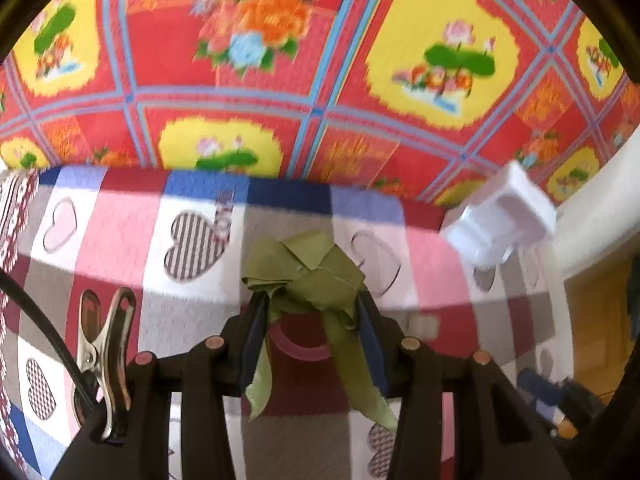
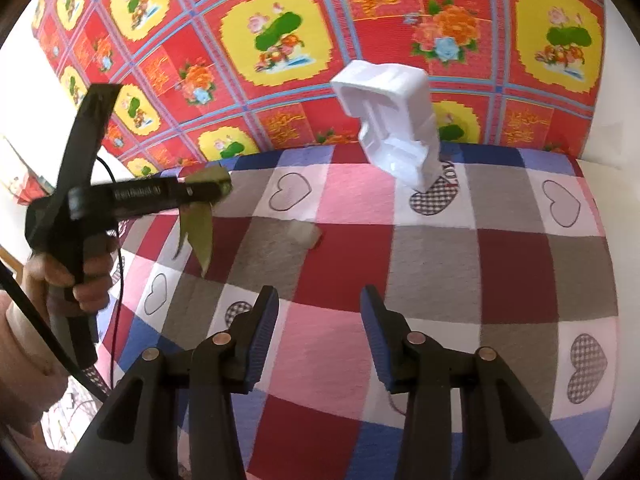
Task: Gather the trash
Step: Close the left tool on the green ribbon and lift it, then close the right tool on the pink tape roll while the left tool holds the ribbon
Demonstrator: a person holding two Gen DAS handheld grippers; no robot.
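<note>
Carrying step: left claw (image 1: 310, 312) pinches a crumpled green ribbon (image 1: 308, 276) above the checked bed cover (image 2: 440, 264); right claw (image 2: 320, 332) spread, empty. White foam insert (image 2: 394, 120) appears airborne. Next, likely: find a bin, none visible, release ribbon

The bed cover (image 2: 420, 264) is checked in pink, dark red, grey, white and blue, with outlined, striped and gingham hearts. The mat (image 2: 360, 32) behind is red, gridded with blue lines, and printed with yellow medallions and orange flowers. The crumpled ribbon (image 1: 308, 276) is olive green. The foam tray (image 2: 392, 128) is white. The tongs (image 2: 320, 340) are black with blue pads.
</note>
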